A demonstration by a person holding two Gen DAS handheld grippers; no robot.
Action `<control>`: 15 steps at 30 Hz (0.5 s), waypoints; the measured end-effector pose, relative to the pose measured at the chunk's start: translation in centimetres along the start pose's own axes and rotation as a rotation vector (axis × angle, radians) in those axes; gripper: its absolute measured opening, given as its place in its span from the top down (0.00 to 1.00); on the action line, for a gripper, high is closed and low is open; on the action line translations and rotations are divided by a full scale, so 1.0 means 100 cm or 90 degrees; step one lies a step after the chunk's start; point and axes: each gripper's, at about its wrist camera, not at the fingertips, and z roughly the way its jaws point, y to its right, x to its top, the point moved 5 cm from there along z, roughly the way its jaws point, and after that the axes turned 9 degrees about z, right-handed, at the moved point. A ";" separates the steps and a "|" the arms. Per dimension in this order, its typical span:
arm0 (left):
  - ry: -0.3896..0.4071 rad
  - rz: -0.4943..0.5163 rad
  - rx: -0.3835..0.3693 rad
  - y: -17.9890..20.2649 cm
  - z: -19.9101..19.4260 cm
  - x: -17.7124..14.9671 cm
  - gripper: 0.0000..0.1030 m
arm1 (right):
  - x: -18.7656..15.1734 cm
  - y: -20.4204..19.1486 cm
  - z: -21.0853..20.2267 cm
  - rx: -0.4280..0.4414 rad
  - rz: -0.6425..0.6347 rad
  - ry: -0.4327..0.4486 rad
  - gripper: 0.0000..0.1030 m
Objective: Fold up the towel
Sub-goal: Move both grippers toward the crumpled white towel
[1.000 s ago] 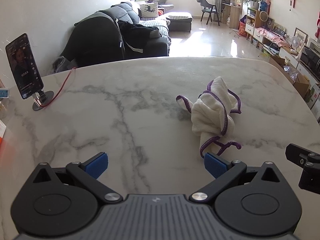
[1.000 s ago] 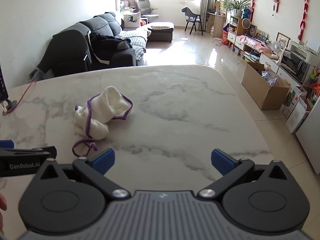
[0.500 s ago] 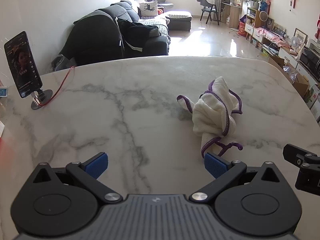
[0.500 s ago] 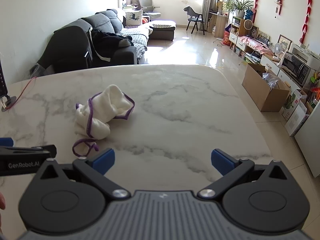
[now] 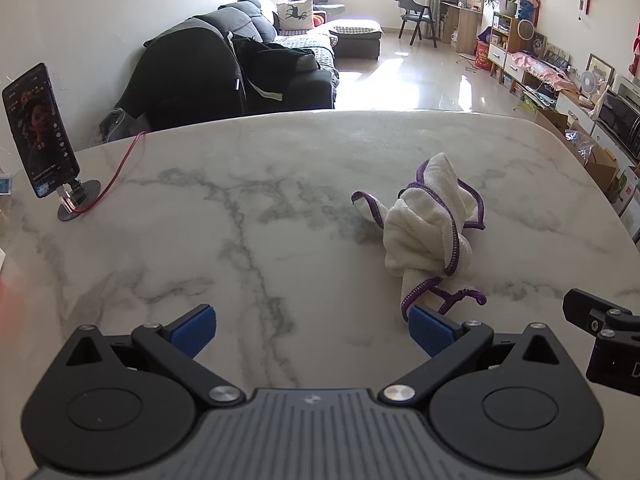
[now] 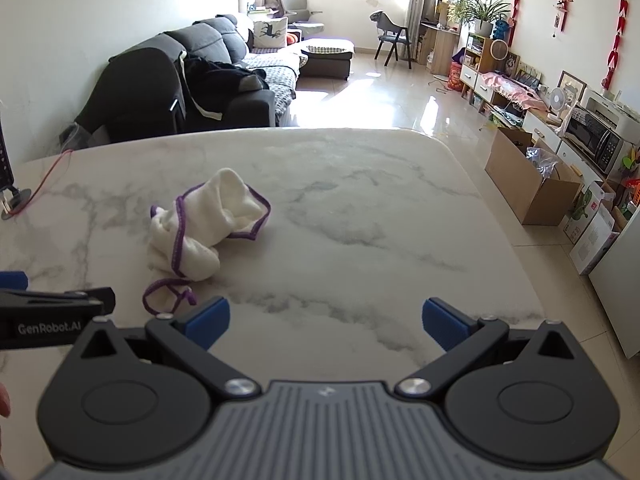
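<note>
A crumpled white towel (image 5: 426,222) with purple edging lies bunched on the marble table (image 5: 240,240). In the left wrist view my left gripper (image 5: 312,330) is open, its right blue pad just short of the towel's near purple loop. The right wrist view shows the same towel (image 6: 200,224) ahead and to the left, with its loose purple loop near my left blue pad. My right gripper (image 6: 326,320) is open over bare marble with nothing between its fingers. Each gripper's black body shows at the edge of the other's view.
A phone on a stand (image 5: 40,136) with a red cable stands at the table's far left. Beyond the table's far edge are a dark sofa (image 5: 240,64) and open floor. A cardboard box (image 6: 528,184) sits on the floor to the right.
Both views have crept slightly forward and upward; the towel lies as before. Both grippers stay open.
</note>
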 end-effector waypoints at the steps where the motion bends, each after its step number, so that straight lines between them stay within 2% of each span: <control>1: -0.001 0.000 0.000 0.000 0.000 0.000 0.01 | 0.000 0.000 0.001 0.000 0.000 -0.001 0.00; 15: -0.019 -0.008 -0.005 -0.004 0.017 0.001 0.01 | 0.005 -0.005 0.012 -0.002 -0.010 -0.014 0.00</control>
